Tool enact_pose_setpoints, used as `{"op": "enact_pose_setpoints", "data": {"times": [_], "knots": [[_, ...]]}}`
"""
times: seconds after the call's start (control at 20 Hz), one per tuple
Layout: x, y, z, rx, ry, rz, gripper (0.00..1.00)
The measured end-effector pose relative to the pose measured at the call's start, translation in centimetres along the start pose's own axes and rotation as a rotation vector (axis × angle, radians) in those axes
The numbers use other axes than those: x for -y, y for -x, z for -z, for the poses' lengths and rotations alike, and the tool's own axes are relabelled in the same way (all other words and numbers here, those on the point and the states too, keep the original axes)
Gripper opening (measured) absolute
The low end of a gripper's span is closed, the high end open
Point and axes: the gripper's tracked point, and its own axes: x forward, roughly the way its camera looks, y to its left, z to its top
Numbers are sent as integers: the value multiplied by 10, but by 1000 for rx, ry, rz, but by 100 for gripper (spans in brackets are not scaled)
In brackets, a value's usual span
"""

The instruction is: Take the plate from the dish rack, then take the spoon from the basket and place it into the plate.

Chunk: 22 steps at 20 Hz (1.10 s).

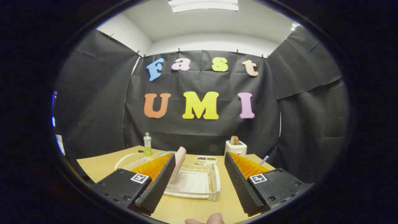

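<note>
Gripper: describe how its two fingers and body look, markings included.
The gripper has two long wedge-shaped fingers with black ribbed pads on their inner faces and translucent orange tops. Each finger is fixed to a black block with visible screws, and each block carries a small white square tag with a black pattern. No cables are visible.

Desk (192, 208): pale wood-look top, smooth, matt. Dish rack (199, 183): whitish translucent plastic, slight sheen. Plate (178, 161) standing in rack: pale pink, smooth, matt-looking. Gripper (199, 179) fingers (157, 183): black ribbed pads, rubbery, matt, spread apart and pressing on nothing; orange translucent plastic behind pads; black matt blocks with screws. Bottle (147, 144): clear plastic, green liquid, glossy. Toaster (235, 148): cream, smooth casing. Booth wall: black cloth, creased, matt. Small tray (205, 160): white, smooth.
</note>
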Motion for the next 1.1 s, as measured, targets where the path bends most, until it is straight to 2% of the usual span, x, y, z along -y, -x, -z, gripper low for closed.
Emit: {"op": "enact_pose_setpoints", "data": {"times": [0.55, 1.1], "knots": [[10, -7, -5, 24, -24, -14, 100], [37, -31, 10, -27, -56, -65, 100]]}}
